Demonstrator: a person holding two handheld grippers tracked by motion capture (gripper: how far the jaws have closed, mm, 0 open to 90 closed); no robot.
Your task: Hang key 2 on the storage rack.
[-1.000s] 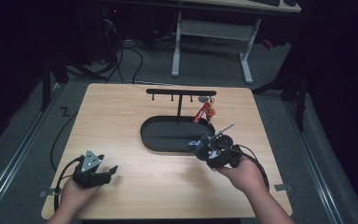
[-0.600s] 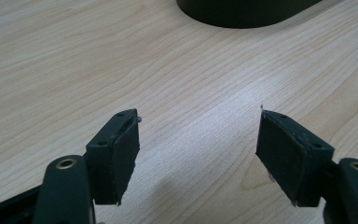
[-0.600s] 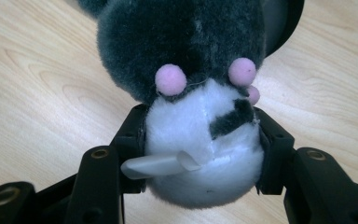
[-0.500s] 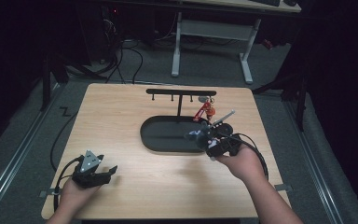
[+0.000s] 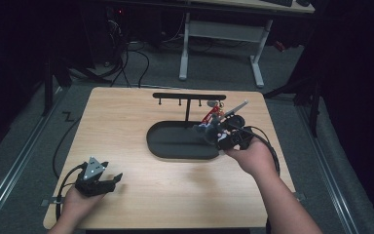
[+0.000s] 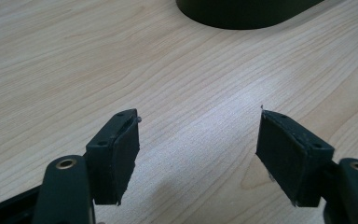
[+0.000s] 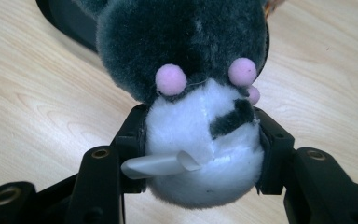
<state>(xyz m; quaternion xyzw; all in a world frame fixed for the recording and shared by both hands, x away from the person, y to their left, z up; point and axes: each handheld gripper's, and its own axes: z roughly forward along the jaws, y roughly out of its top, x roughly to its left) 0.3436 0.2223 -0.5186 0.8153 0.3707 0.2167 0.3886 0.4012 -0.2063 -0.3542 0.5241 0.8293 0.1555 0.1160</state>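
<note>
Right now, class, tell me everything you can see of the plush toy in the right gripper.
The plush toy is soft and furry: dark grey upper part, white lower part with a dark patch, small pink pompoms and a pale fabric tag. The right gripper squeezes its white part from both sides, holding it above the wooden table beside the black tray.

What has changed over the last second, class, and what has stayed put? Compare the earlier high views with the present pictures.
The right gripper, shut on the plush toy, has moved away from the person, toward the hook stand and the red item hanging there. The left gripper has stayed open near the table's front left; the black tray and stand have not moved.
</note>
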